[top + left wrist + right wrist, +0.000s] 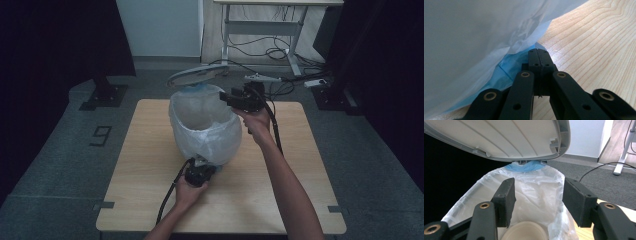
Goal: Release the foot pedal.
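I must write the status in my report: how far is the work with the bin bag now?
Done: the white bag lines the bin and drapes over its rim, lid raised. In hand: the left gripper is shut low at the bag's front hem; the right gripper stands open above the rim. Left, probably: smoothing the bag and closing the lid.

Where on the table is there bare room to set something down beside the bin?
The table is bare left of the white bin bag, and along the near edge right of the left gripper. The right side, past the right gripper and forearm, is bare too. It is crowded around the bin and its raised lid.
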